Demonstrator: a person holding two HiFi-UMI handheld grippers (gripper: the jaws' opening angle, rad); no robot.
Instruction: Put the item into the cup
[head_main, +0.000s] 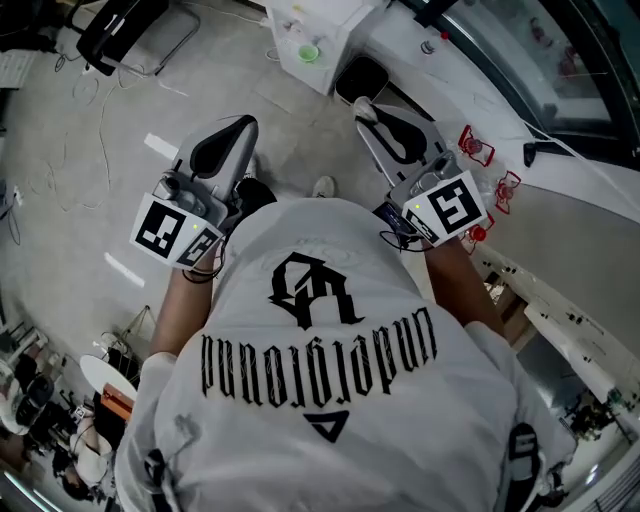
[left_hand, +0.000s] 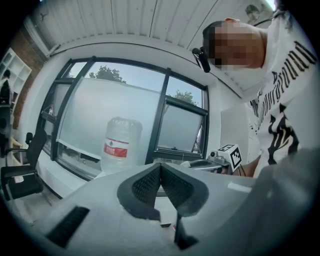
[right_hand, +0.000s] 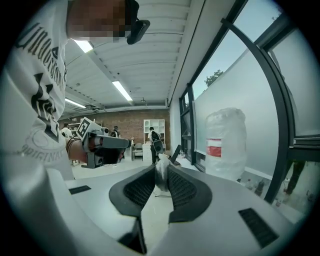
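Grey concrete floor underfoot. Left gripper: jaws closed tip to tip, nothing between. Right gripper: jaws clamped on a small pale crumpled item. Beyond: white counter, water jug, large window.

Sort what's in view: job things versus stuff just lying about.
Job: right hand-held gripper, shut on a small whitish item; left hand-held gripper, shut and empty.
Lying about: water jug, office chair.
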